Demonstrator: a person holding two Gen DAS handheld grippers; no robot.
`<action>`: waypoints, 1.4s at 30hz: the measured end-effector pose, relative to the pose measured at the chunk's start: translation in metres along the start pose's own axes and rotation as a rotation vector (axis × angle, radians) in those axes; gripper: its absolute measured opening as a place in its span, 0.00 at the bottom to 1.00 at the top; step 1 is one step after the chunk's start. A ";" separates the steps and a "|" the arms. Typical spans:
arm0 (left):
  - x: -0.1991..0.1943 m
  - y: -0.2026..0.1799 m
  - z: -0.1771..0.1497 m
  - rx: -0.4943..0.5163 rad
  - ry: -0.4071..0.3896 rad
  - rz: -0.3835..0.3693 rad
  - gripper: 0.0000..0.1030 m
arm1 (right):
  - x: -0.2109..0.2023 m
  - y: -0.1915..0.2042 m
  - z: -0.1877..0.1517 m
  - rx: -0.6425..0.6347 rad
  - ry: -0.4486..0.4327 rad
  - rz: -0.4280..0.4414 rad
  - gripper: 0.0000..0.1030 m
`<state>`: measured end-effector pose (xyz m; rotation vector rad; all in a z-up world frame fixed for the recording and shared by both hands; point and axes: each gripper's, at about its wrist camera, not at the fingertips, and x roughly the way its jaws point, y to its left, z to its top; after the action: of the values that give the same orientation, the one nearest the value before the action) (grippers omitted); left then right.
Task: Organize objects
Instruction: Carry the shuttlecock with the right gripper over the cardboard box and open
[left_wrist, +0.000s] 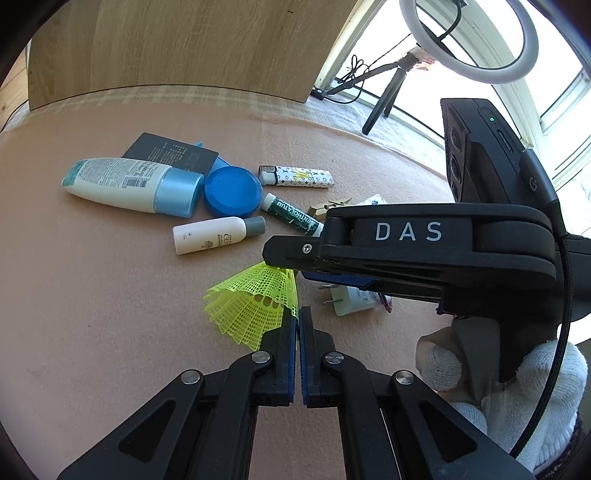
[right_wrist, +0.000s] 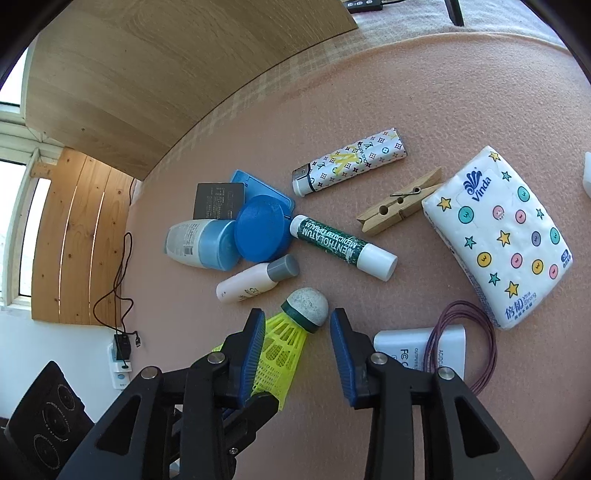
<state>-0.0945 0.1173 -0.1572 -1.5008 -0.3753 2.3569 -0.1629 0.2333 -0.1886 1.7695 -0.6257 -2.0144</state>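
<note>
Two grippers on one shuttlecock (right_wrist: 291, 339): our left gripper (left_wrist: 297, 317) pinches its skirt edge shut; our right gripper (right_wrist: 297, 325) straddles it, part-open; bottle (right_wrist: 255, 282) at eleven o'clock.

Yellow shuttlecock (right_wrist: 291, 332), cork tip between right gripper (right_wrist: 297, 325) jaws, which stand apart. Nearby on pink table (right_wrist: 461, 92): lip balm (right_wrist: 341, 248), clothespin (right_wrist: 400, 206), tissue pack (right_wrist: 498, 236).

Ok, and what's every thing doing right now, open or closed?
left gripper: shut on the shuttlecock, at its skirt edge.
right gripper: open, around the shuttlecock's cork end.
lip balm: capped, lying flat.
small white bottle: capped, lying flat.
blue tin: lid on.
clothespin: shut.
</note>
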 end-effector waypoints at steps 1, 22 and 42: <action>-0.002 -0.003 0.000 0.010 -0.007 0.007 0.01 | 0.001 0.001 -0.002 -0.003 0.004 0.003 0.33; -0.031 -0.134 -0.005 0.227 -0.087 -0.077 0.01 | -0.120 -0.035 -0.033 0.033 -0.172 0.054 0.32; 0.017 -0.303 -0.057 0.449 0.004 -0.189 0.01 | -0.243 -0.169 -0.090 0.177 -0.331 -0.056 0.32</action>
<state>-0.0112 0.4040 -0.0781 -1.2009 0.0181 2.1079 -0.0408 0.5014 -0.0936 1.5705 -0.8876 -2.3805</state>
